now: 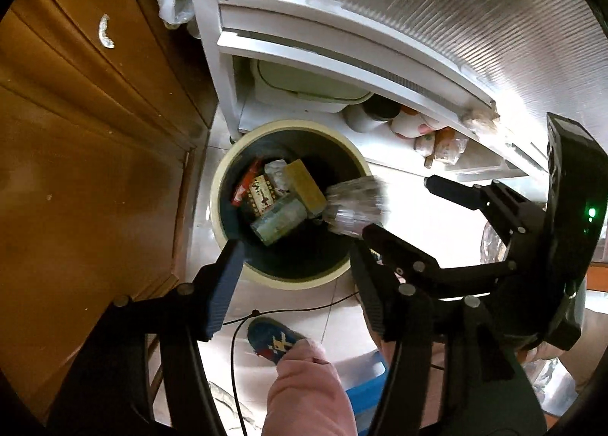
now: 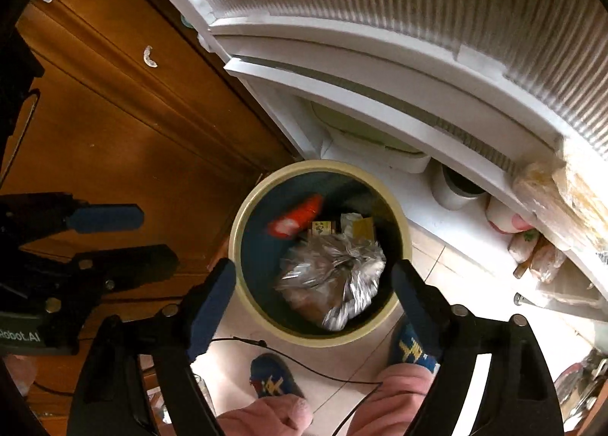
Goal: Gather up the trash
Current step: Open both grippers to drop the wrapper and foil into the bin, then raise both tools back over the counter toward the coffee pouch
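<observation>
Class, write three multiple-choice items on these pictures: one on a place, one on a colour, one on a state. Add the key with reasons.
1. Where is the crinkled silver bag?
A. on the wooden cabinet
B. over the open bin
C. on a fridge shelf

2. What colour is the bin's rim?
A. cream
B. red
C. black

3. How does the right gripper stand?
A. shut on a box
B. open
C. shut on the bag

Key: B, the bag shows inside the bin's ring; A, the rim is pale cream; B, its fingers stand apart, touching nothing.
</observation>
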{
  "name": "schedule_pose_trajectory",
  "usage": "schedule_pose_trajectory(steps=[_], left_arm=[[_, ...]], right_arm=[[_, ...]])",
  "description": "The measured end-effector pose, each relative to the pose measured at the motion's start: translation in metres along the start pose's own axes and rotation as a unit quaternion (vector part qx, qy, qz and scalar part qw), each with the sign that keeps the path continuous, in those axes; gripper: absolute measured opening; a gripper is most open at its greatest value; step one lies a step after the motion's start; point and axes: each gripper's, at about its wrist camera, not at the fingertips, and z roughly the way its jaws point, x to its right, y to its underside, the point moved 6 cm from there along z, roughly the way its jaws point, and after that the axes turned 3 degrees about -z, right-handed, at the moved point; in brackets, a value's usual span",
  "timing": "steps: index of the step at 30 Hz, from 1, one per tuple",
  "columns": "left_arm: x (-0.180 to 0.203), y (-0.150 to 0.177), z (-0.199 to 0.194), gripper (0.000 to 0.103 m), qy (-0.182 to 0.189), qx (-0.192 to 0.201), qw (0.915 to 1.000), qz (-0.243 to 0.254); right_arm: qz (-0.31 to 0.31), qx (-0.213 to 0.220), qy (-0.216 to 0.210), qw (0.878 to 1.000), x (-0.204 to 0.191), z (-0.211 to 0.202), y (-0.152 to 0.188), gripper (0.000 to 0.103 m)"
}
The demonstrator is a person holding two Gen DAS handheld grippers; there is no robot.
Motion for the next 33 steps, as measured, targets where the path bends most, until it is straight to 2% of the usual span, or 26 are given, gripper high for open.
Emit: schedule_pose_trajectory(steps=[8,15,22,28,33], left_arm=[[-0.008,0.005,-0.031,0.056,-0.002,0.016,0.9998,-0.015],[-0.002,0.015,-0.079,0.056,-0.006,0.033,0.9994,-0.012],[0.019,0.023,-0.168,0.056,-0.011,0.068,0.9975,0.012],[0.044,0.033,-0.267,0.056,-0.017,0.116,0.9923,0.039],[0.067,0.035,-0.344,0.059,-0.008,0.160,0.9856,0.055]], right_arm=[[-0.011,0.010,0.005,1.000,-0.012,-0.012,-0.003,0.089],[-0.013,0.018,0.004,1.000,-0.027,-0.054,-0.008,0.089],[-0.007,0.025,0.005,1.000,-0.051,-0.131,-0.009,0.089],[-0.007,0.049,0.002,0.999,-0.077,-0.222,-0.009,0.089],[-0.011,0.080,0.001,0.997,-0.096,-0.303,-0.010,0.089]])
